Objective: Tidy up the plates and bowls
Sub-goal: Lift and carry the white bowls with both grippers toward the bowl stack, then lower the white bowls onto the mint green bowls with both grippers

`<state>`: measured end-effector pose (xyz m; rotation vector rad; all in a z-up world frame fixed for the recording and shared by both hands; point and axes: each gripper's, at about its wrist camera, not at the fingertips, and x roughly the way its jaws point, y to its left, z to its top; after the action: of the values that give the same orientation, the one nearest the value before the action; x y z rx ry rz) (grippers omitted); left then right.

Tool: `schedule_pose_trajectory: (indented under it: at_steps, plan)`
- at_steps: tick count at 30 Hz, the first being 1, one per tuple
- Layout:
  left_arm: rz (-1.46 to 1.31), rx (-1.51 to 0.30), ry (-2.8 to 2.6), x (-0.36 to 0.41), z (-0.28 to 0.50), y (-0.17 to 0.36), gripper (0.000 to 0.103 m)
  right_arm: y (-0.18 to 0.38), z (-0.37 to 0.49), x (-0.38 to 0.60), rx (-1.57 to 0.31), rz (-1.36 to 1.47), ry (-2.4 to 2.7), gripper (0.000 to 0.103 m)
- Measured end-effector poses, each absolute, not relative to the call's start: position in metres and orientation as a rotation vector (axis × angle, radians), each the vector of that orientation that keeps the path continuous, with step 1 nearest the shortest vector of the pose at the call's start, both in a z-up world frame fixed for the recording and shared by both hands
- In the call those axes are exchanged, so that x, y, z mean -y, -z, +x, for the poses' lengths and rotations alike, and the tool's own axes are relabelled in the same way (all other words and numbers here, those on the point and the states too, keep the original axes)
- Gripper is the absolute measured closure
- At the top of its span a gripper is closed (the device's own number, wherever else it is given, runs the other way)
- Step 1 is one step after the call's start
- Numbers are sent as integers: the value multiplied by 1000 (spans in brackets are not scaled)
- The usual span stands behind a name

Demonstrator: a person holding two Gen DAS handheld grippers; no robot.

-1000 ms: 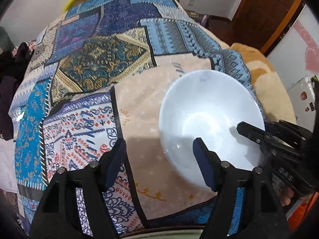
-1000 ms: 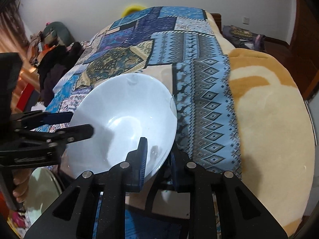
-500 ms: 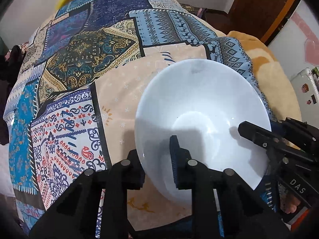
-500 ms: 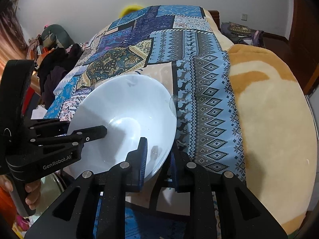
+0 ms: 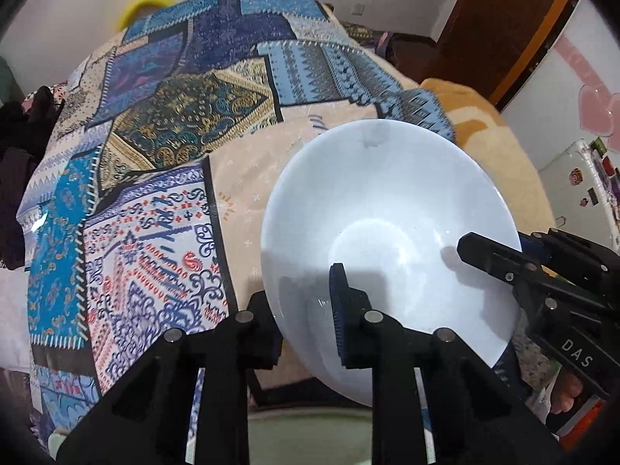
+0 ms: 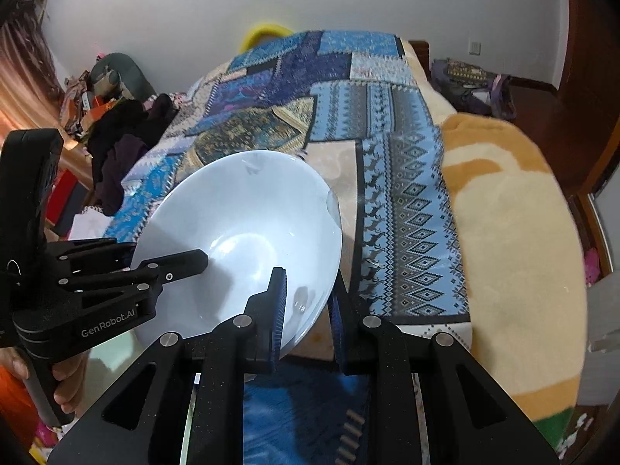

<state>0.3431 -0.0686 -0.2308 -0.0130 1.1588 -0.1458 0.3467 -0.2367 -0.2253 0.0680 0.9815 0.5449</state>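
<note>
A white bowl [image 5: 387,209] is held tilted above the bed between both grippers; it also shows in the right wrist view [image 6: 248,224]. My left gripper [image 5: 302,321] is shut on its near left rim, one finger inside and one outside. My right gripper [image 6: 306,310] is shut on the bowl's right rim in the same way. The right gripper shows in the left wrist view [image 5: 503,267] at the bowl's right edge. The left gripper shows in the right wrist view [image 6: 170,267] at the bowl's left edge.
The bed carries a blue patchwork quilt [image 5: 186,124] and an orange and cream blanket [image 6: 515,240] on the right. Dark clothes [image 6: 124,135] are piled at the left. A pale round plate edge [image 5: 310,434] lies below the bowl. A wooden door [image 5: 500,27] stands at the far right.
My left gripper has moved in and shut on the bowl's rim; it was open one second ago. The bowl has risen and tilted a little. The right gripper keeps its grip.
</note>
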Motion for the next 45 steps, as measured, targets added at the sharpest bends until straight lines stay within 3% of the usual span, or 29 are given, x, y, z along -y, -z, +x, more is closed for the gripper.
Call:
schedule_pose_trajectory:
  at_steps: [22,45]
  plan:
    - [-50,-976,128,33,233,131,82,153,264,208,-821,43,-601,84]
    - [-185,-938,-42,-83,117,130,82,170,195,103,-837,-1,-817,84]
